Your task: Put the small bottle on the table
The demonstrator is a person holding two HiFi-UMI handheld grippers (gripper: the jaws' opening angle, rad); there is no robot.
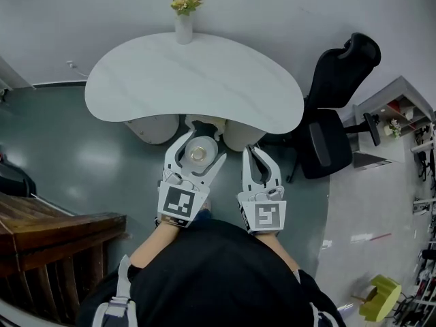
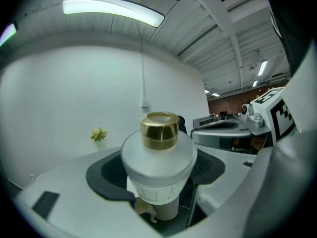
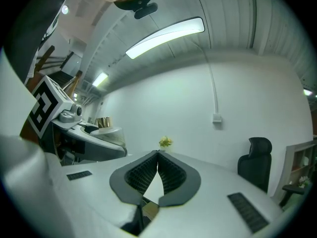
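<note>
The small bottle (image 1: 198,153) is frosted white with a gold cap (image 2: 159,130). My left gripper (image 1: 201,149) is shut on its round body (image 2: 157,163) and holds it upright. In the head view it hangs over the floor just short of the near edge of the white kidney-shaped table (image 1: 191,80). Close to its right, my right gripper (image 1: 253,152) is level with it. Its ribbed pads (image 3: 147,173) touch at the tips with nothing between them.
A white vase of flowers (image 1: 184,18) stands at the table's far edge. A black office chair (image 1: 332,118) is at the table's right end. A dark wooden piece of furniture (image 1: 54,231) is at the lower left. White pedestals (image 1: 155,128) stand under the table.
</note>
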